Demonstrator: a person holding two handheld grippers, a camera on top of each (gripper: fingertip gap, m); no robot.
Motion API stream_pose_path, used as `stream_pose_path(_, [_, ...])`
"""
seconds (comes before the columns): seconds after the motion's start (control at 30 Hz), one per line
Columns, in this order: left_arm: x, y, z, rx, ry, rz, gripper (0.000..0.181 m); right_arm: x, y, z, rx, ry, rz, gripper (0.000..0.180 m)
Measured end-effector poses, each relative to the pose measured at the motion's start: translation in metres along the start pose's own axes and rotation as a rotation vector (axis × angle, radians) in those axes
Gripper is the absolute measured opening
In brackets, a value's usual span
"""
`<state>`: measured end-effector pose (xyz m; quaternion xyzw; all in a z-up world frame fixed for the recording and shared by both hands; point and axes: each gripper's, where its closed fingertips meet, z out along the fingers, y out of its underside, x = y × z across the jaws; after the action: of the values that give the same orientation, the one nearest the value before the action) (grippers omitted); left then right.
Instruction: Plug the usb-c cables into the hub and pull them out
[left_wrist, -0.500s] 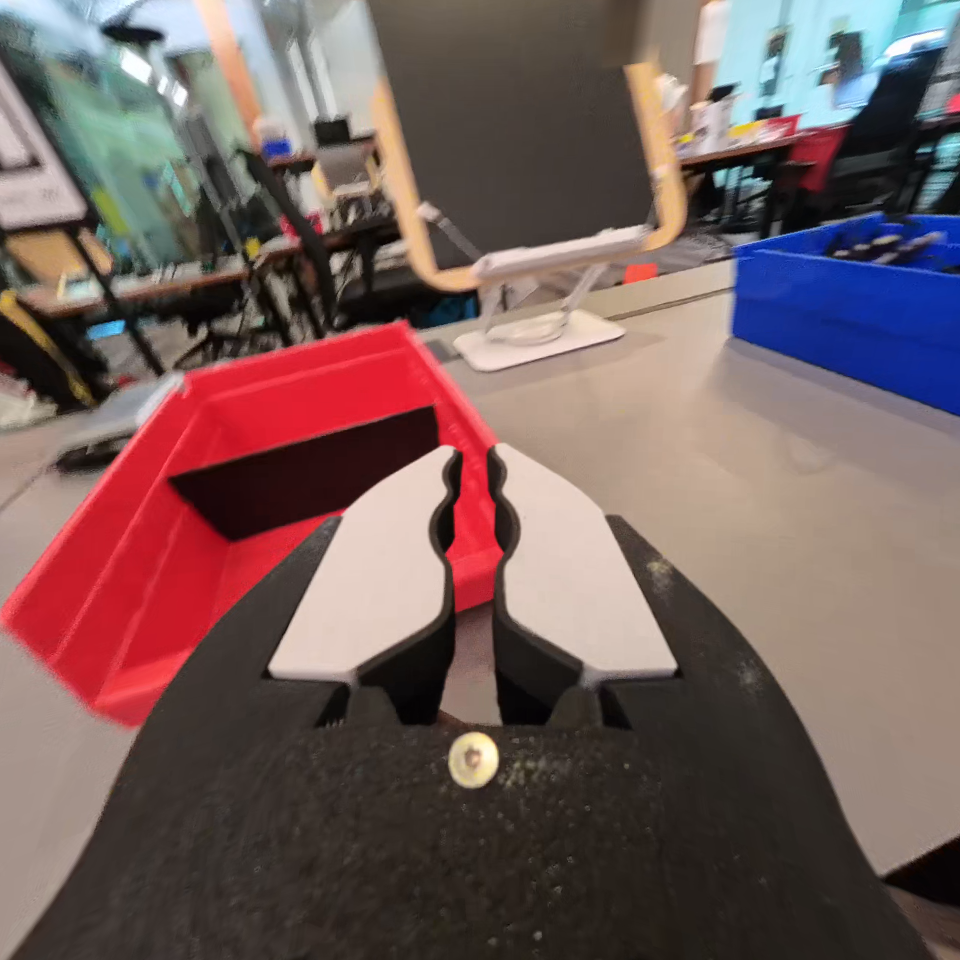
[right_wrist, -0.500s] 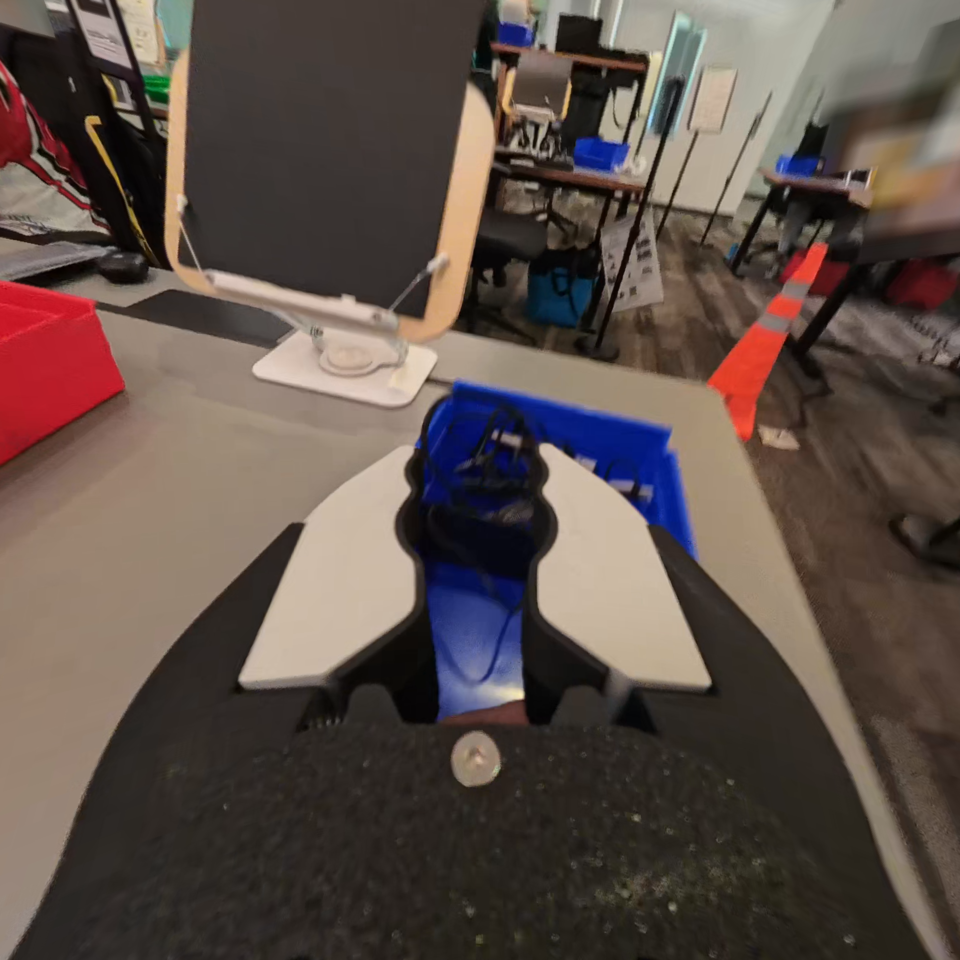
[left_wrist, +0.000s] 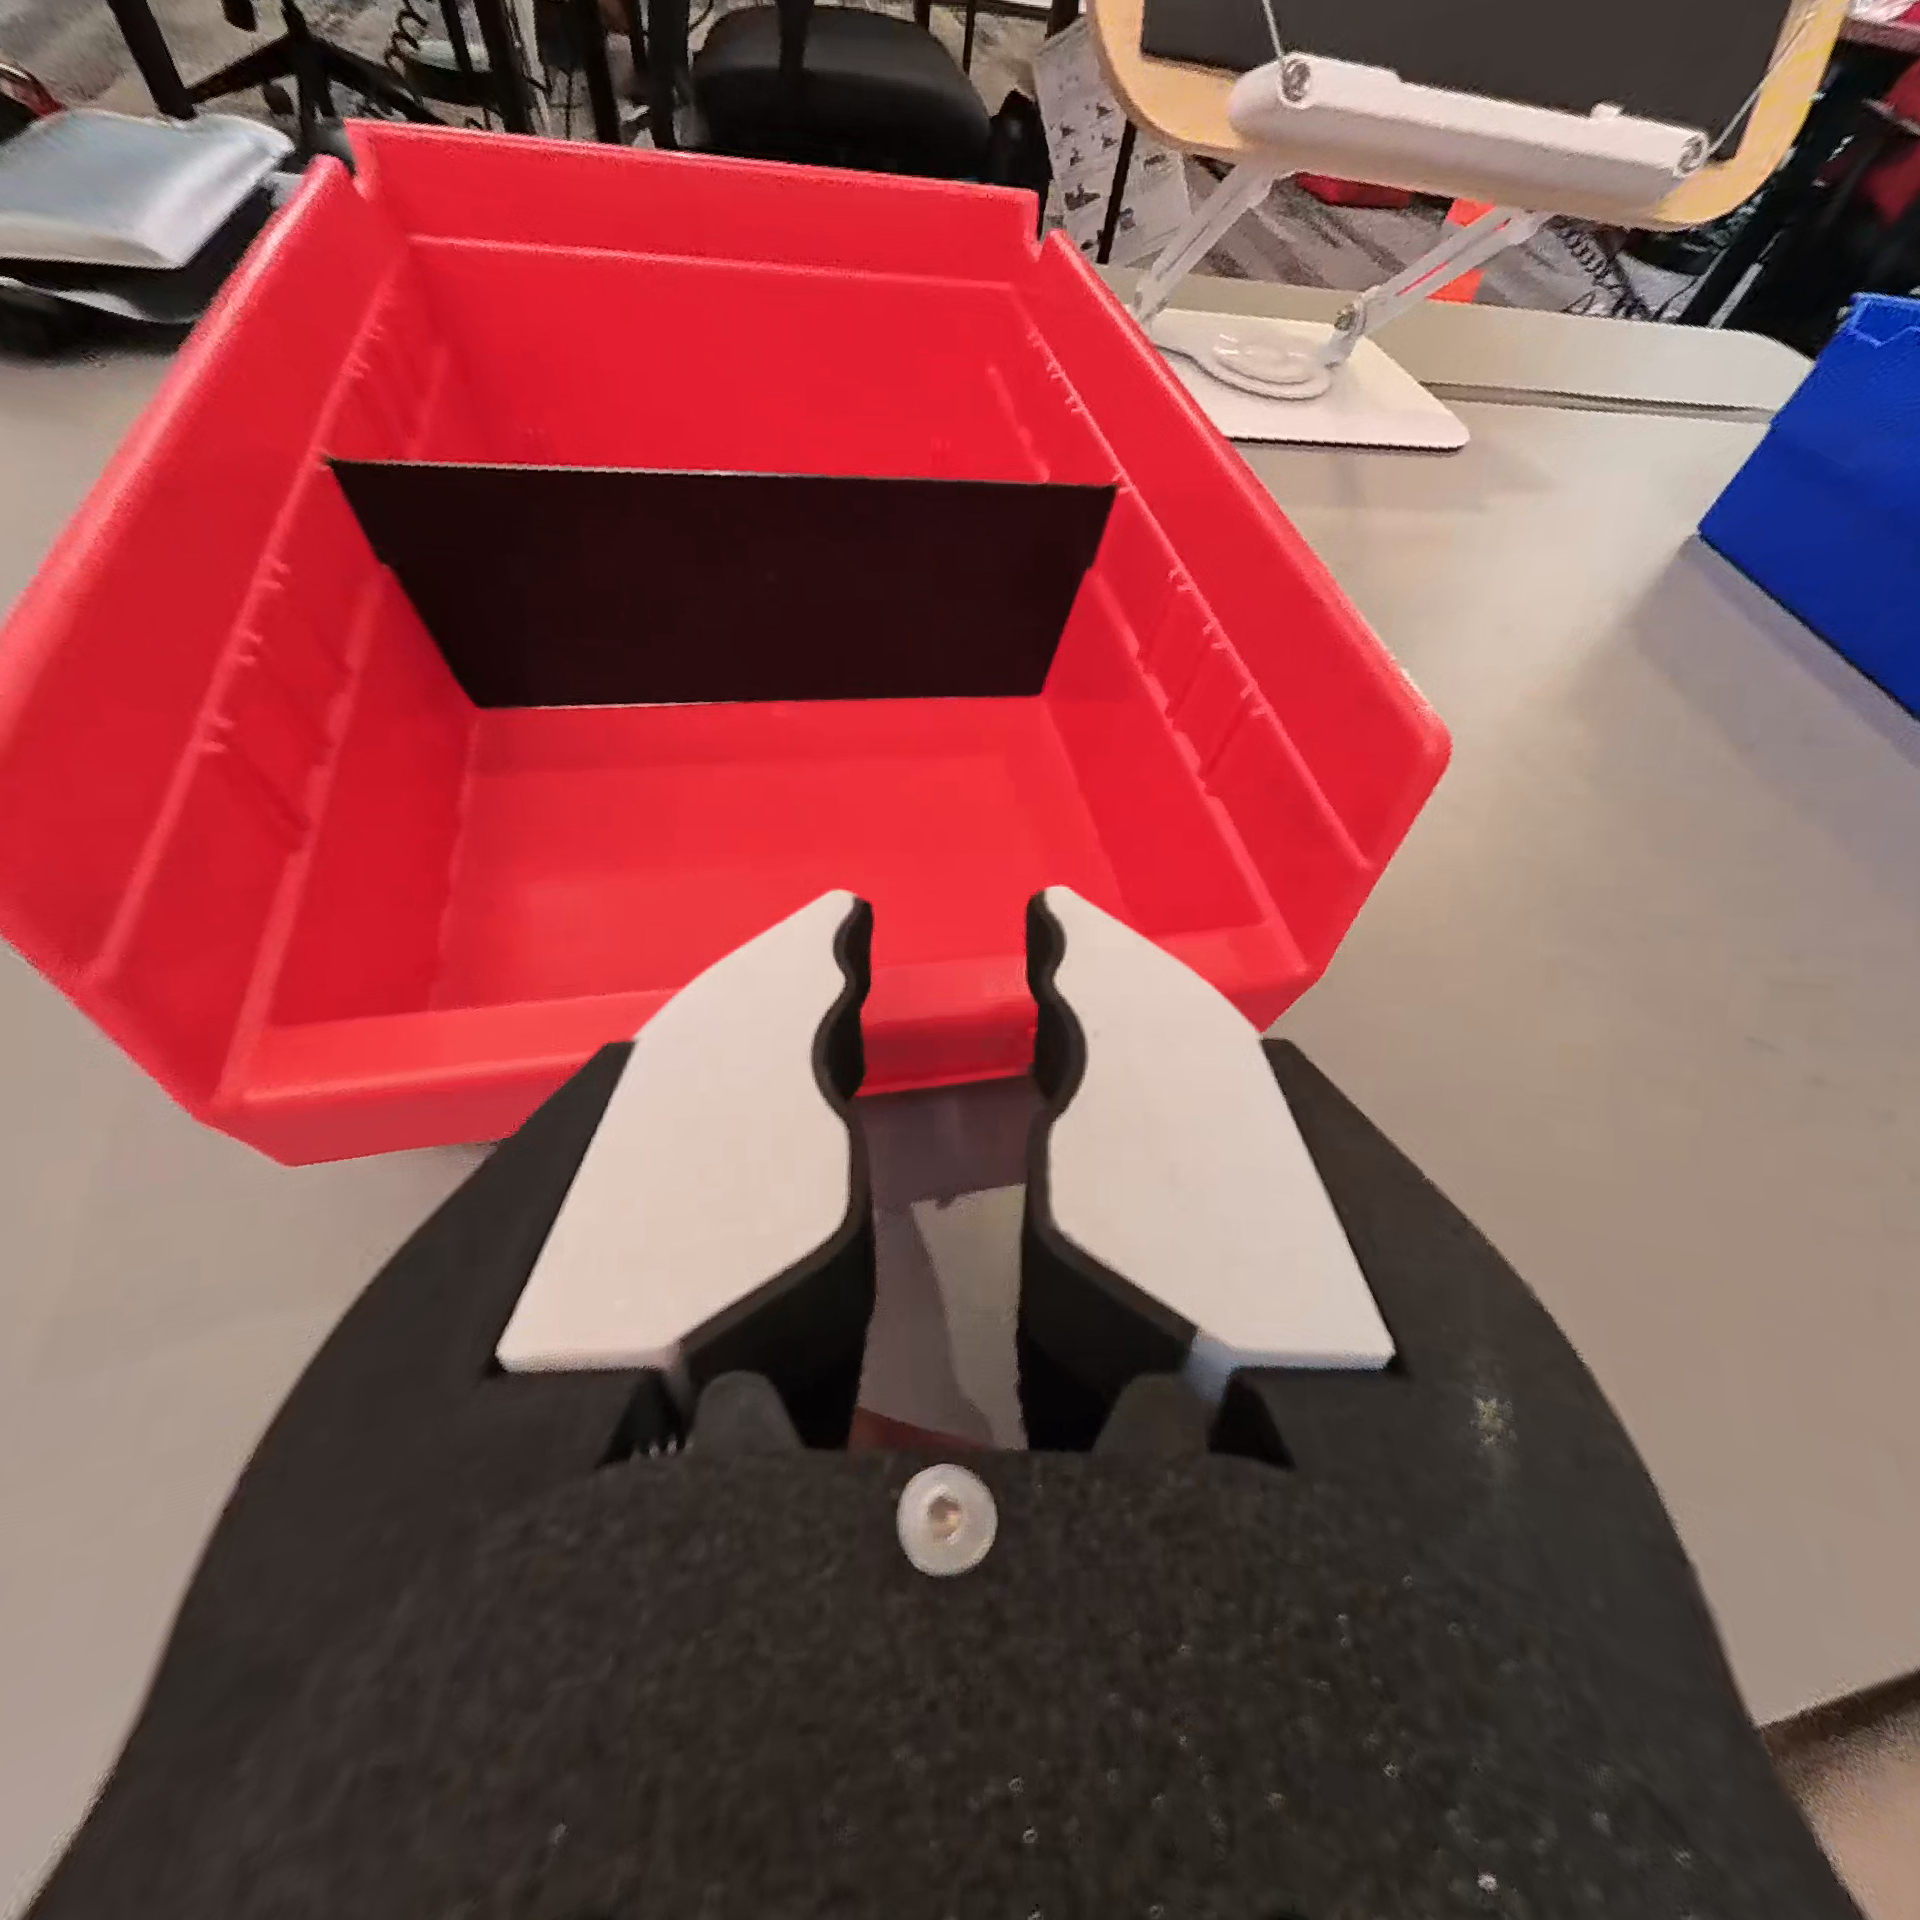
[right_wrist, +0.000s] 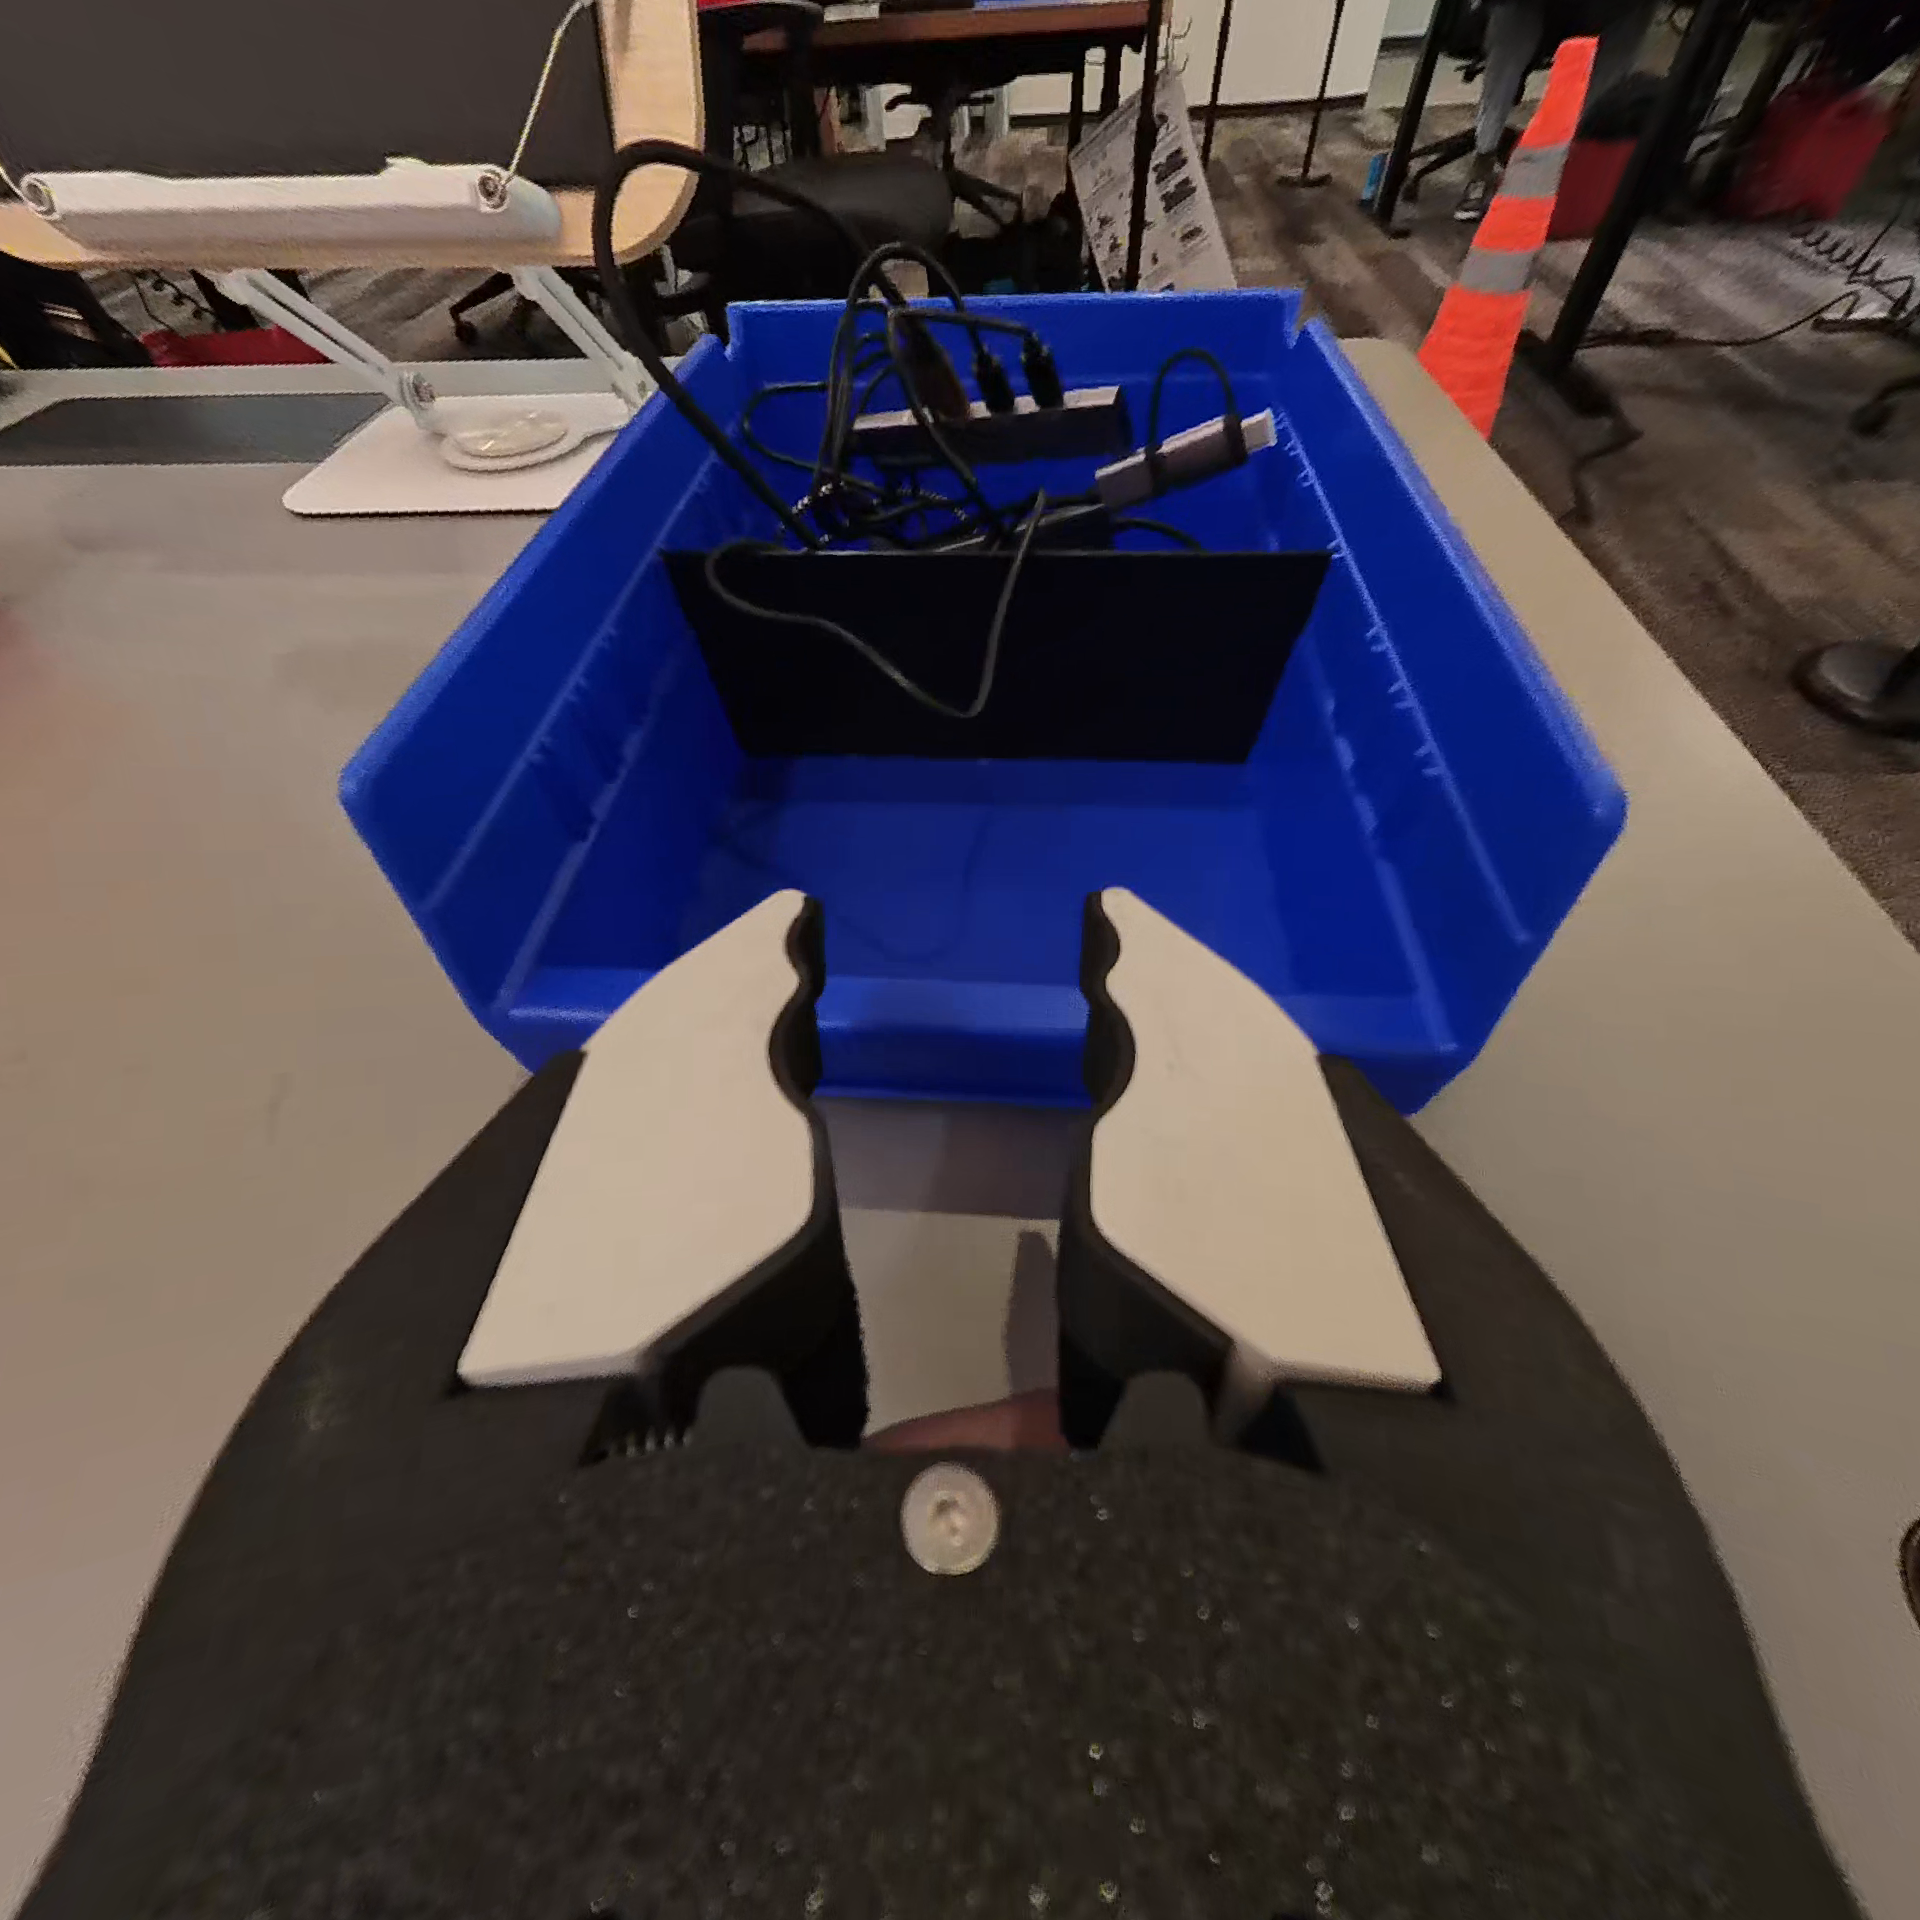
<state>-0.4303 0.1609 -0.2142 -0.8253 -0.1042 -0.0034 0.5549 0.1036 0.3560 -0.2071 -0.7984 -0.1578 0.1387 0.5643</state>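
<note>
In the right wrist view a blue bin (right_wrist: 499, 769) stands on the grey table. Behind its black divider (right_wrist: 1143, 665) lie tangled black cables (right_wrist: 894, 499), a grey hub (right_wrist: 997, 421) with plugs in it, and a second grey hub (right_wrist: 1184, 452) propped on the right. My right gripper (right_wrist: 951, 914) is open and empty, hovering at the bin's near wall. In the left wrist view my left gripper (left_wrist: 948, 909) is open and empty over the near wall of a red bin (left_wrist: 187, 727). The red bin's front compartment holds nothing; a black divider (left_wrist: 727, 582) hides the back.
A white stand holding a dark tablet (left_wrist: 1455, 114) sits on the table behind and between the bins, also in the right wrist view (right_wrist: 312, 208). The blue bin's corner (left_wrist: 1829, 540) shows right of the red bin. The table edge (right_wrist: 1766, 831) runs close to the right.
Both grippers have tilted down and moved closer to their bins. The left gripper's jaws have opened wider; the right gripper's jaws have opened further too.
</note>
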Motion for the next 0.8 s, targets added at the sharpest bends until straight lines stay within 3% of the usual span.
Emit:
stream_pose_path(0.63, [0.029, 0.007, 0.013, -0.046, 0.065, 0.053, 0.027, 0.014, 0.016, 0.005, -0.055, 0.017, -0.030, 0.047])
stream_pose_path(0.8, [0.044, 0.001, 0.009, -0.003, 0.124, 0.076, 0.029, -0.022, 0.015, 0.007, -0.047, -0.098, -0.028, 0.049])
